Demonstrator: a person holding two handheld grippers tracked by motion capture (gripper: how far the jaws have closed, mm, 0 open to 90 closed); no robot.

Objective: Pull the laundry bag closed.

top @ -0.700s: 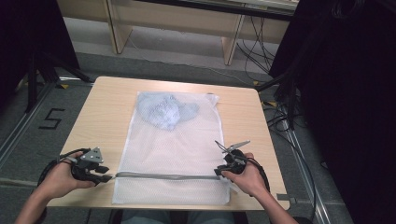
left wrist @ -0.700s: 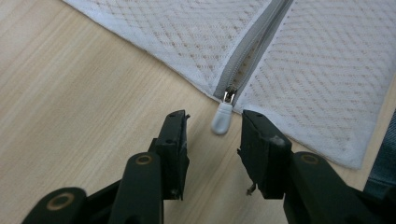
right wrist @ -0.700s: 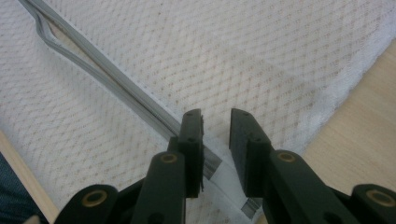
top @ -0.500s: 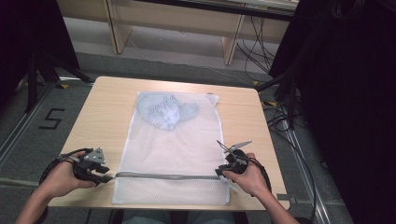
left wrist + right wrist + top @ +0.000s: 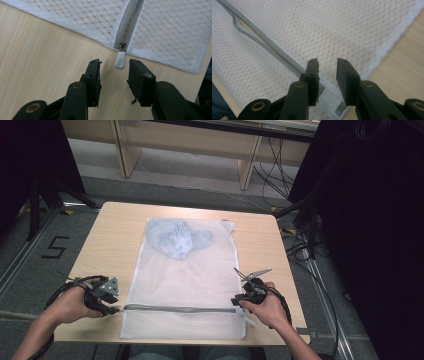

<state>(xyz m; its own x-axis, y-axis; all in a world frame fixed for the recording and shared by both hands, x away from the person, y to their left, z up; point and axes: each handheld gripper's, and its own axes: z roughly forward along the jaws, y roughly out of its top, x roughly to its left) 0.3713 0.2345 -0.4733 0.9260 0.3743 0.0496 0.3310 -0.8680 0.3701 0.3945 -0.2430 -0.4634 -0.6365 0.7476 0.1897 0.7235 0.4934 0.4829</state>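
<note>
A white mesh laundry bag (image 5: 185,280) lies flat on the wooden table (image 5: 107,235), with a blue-grey garment (image 5: 175,239) bunched inside its far end. A grey zipper (image 5: 180,309) runs across the bag near the front edge. My left gripper (image 5: 116,310) is at the zipper's left end. In the left gripper view this gripper (image 5: 114,63) is open, and the white pull tab (image 5: 120,60) lies just ahead of the gap, untouched. My right gripper (image 5: 234,301) is at the zipper's right end. That gripper (image 5: 327,61) is open above the mesh, beside the zipper (image 5: 274,51).
A white label (image 5: 332,100) sticks out at the bag's right corner under the right jaws. Part of the zipper gapes slightly (image 5: 239,23) farther along. Bare wood (image 5: 45,57) surrounds the bag. Dark curtains and cables (image 5: 300,245) stand to the table's right.
</note>
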